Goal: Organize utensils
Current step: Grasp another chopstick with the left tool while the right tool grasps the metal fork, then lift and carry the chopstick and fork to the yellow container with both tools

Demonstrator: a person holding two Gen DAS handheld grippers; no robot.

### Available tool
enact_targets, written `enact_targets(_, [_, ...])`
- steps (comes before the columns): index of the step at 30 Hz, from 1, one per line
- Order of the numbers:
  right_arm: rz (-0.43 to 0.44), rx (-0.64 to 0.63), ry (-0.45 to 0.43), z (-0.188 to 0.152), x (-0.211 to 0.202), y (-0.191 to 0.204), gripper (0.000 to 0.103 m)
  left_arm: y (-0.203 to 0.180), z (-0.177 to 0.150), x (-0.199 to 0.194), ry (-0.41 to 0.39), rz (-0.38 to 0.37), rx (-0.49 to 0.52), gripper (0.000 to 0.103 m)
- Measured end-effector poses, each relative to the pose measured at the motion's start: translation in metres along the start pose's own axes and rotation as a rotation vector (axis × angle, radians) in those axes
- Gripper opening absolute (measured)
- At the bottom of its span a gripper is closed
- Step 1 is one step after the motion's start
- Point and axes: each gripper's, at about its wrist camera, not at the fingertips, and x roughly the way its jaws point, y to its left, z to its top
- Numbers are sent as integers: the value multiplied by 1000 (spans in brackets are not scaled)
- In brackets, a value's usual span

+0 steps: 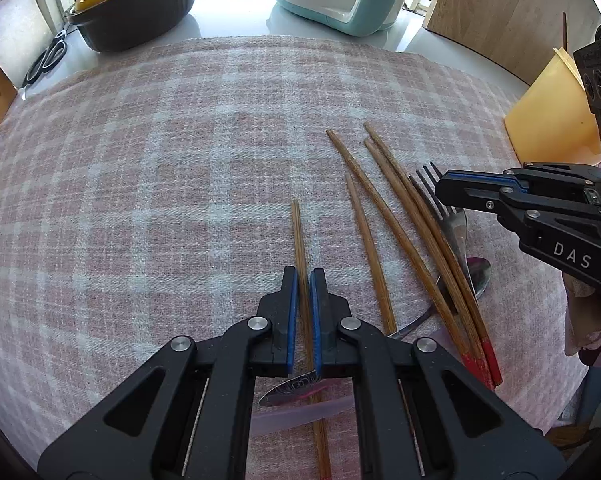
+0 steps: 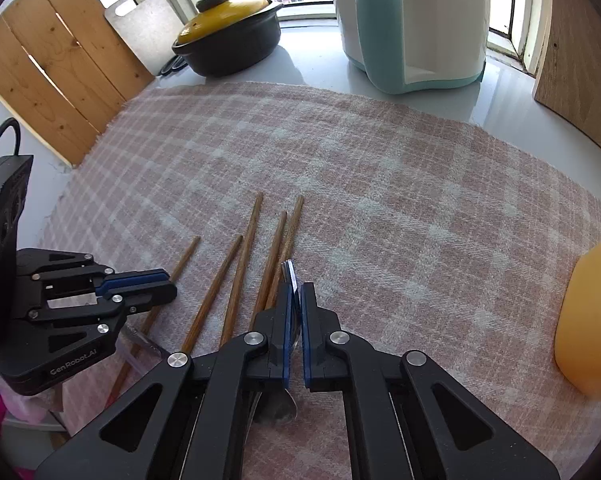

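Observation:
My left gripper (image 1: 304, 273) is shut on a single wooden chopstick (image 1: 299, 232) that lies along the pink plaid cloth (image 1: 160, 180). Several more chopsticks (image 1: 396, 224) with red ends fan out to its right. A spoon bowl (image 1: 290, 389) shows under the held chopstick. My right gripper (image 2: 297, 286) is shut on a metal fork (image 2: 289, 270), whose tines poke out past the fingertips. From the left wrist view the right gripper (image 1: 440, 189) sits over the fork tines (image 1: 422, 176), beside another spoon (image 1: 478, 276). The left gripper (image 2: 169, 286) shows at the left of the right wrist view.
A yellow container (image 1: 552, 120) (image 2: 588, 320) stands at the cloth's right edge. At the back are a black pot with a yellow lid (image 2: 228, 36), a teal and white appliance (image 2: 416, 28) and scissors (image 1: 46, 60). Wooden boards (image 2: 60, 72) line both sides.

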Motion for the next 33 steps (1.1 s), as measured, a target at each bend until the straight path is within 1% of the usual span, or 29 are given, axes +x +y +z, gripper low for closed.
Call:
enact_targets(3, [10,3,14,2,4,2,3,-1,0,-1,-5,5,2,5])
enact_targets(5, [16,-2,41,2,10,4,3,-2,0,-1,-7,10,8,5])
enact_targets(7, [-10,-25,60,1,16,9,3,-3,0,-1,-9,9,6,5])
enact_targets(9, [-19,-27,52,1,17,11,2,-4,1,0,-10,4,-4,5])
enact_targets(12, [-27,-15,49,3,17,11,2,-6,2,0,-17,9,7,5])
enact_targets(14, [-34,-22,43,2,15,13,2,-3,2,-1,-23,-10,-14,4])
enact_targets(19, [-39,-21,1,2,-2,11,2,16,3,-13,-56,-42,-89,4])
enact_targets(22, [-38,-16,-33,2,-15,8,2,27,2,-25,-92,-29,-109,4])
enact_targets(28, [-65,-20,-89,-3,-38,6,2,47,-4,-51,-166,-11,-145,3])
enact_targets(33, [-78,-19,-134,-4,-55,4,1,59,-5,-70,-209,-11,-172,3])
